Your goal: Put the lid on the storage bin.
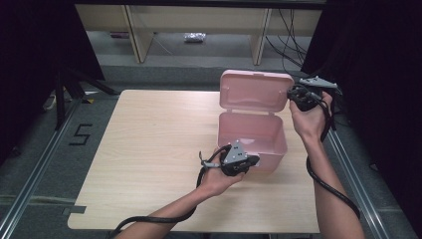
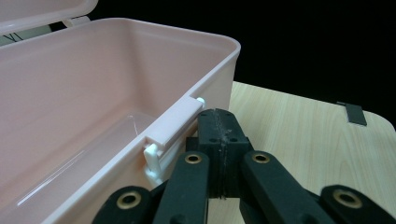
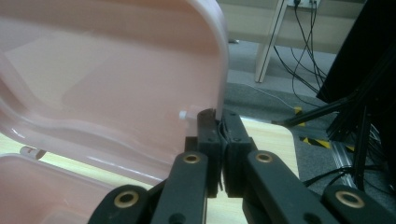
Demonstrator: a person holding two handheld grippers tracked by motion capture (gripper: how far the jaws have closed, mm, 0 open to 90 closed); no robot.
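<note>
A pink plastic box (image 1: pixel 278 139) stands on the right half of the wooden table (image 1: pixel 149 134), its hinged lid (image 1: pixel 256 90) raised upright behind it. My left gripper (image 1: pixel 257 160) rests at the box's front wall, jaws shut with nothing between them. In the left gripper view its tip (image 2: pixel 219 115) sits just below the white latch tab (image 2: pixel 172 123) on the box's rim (image 2: pixel 140 23). My right gripper (image 1: pixel 293 93) is at the lid's right edge. In the right gripper view its jaws (image 3: pixel 219 116) are shut on the lid's rim (image 3: pixel 223 70). The box looks empty.
The table's left half is bare wood. Pale furniture legs (image 1: pixel 137 35) and cables (image 1: pixel 291 35) stand on the floor beyond the table. Metal rails (image 1: pixel 35 164) run along both sides, and a "5" (image 1: pixel 79 134) is taped on the floor at left.
</note>
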